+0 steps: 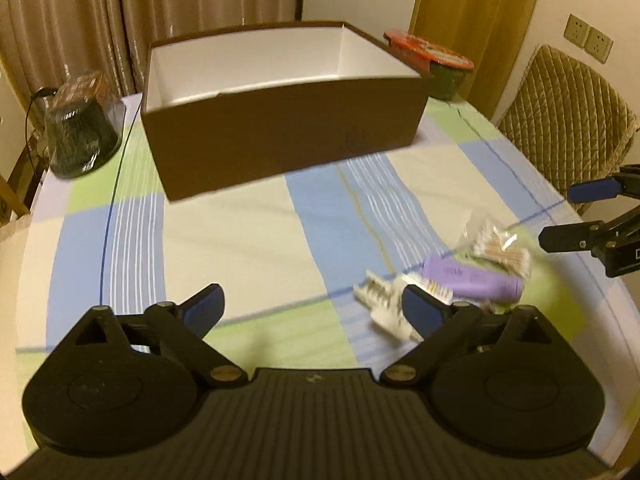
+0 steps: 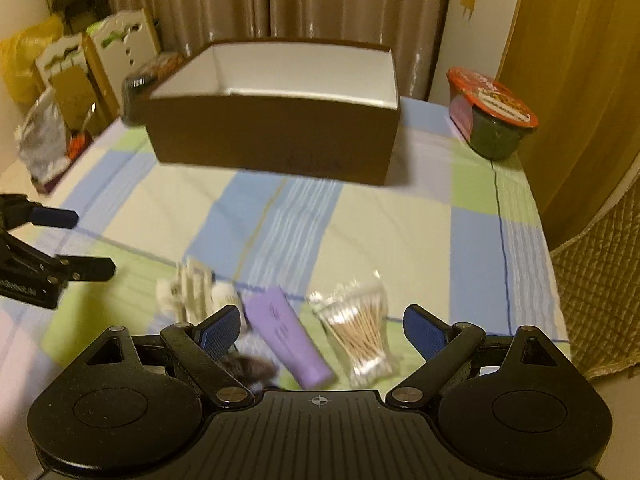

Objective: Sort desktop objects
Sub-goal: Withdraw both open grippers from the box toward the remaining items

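Observation:
A brown open box [image 1: 280, 128] with a white inside stands at the back of the table; it also shows in the right wrist view [image 2: 276, 136]. Near the front lie a purple tube [image 2: 288, 336], a clear bag of cotton swabs [image 2: 360, 332] and a white plastic item [image 2: 192, 292]. A dark fuzzy thing [image 2: 248, 368] lies beside the tube. My right gripper [image 2: 320, 328] is open above the tube and swabs. My left gripper [image 1: 316, 304] is open and empty, left of the white item [image 1: 384, 304], the tube [image 1: 472, 280] and the swabs [image 1: 500, 252].
An upturned dark noodle bowl [image 1: 80, 136] sits back left, and a red-lidded noodle bowl [image 2: 492, 116] back right. A padded chair [image 1: 568, 112] stands at the table's right edge. Bags and cartons [image 2: 72, 80] stand beyond the left edge. The cloth is checked blue, green and white.

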The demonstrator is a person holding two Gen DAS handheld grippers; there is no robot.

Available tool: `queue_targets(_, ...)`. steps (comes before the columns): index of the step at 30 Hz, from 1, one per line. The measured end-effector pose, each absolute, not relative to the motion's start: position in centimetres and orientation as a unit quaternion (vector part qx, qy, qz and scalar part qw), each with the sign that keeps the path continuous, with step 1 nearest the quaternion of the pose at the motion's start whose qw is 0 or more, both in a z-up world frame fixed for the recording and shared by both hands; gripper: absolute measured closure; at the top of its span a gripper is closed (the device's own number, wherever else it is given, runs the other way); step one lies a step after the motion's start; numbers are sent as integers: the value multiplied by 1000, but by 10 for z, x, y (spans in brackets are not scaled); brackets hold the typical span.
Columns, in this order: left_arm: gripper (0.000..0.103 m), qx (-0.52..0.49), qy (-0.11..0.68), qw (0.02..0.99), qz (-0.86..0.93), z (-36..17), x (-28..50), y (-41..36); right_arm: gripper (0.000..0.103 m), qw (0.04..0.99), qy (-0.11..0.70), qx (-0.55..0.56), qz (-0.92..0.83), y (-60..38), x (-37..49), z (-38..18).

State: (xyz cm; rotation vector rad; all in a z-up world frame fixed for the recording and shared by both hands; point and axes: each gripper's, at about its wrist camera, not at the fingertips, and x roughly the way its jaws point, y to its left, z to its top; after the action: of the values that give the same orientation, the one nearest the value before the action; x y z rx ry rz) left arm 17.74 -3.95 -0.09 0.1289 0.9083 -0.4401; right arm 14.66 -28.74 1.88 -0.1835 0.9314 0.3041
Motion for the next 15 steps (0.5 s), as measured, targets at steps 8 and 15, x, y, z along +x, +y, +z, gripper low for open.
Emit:
queue_targets(8, 8, 25, 452, 868, -204, -21, 155, -45, 12, 868, 460, -106, 152, -288, 122, -2)
queue_targets(15, 9, 8, 453, 866, -212, -30, 151, -58, 12, 866, 462, -115, 156, -292, 121, -13)
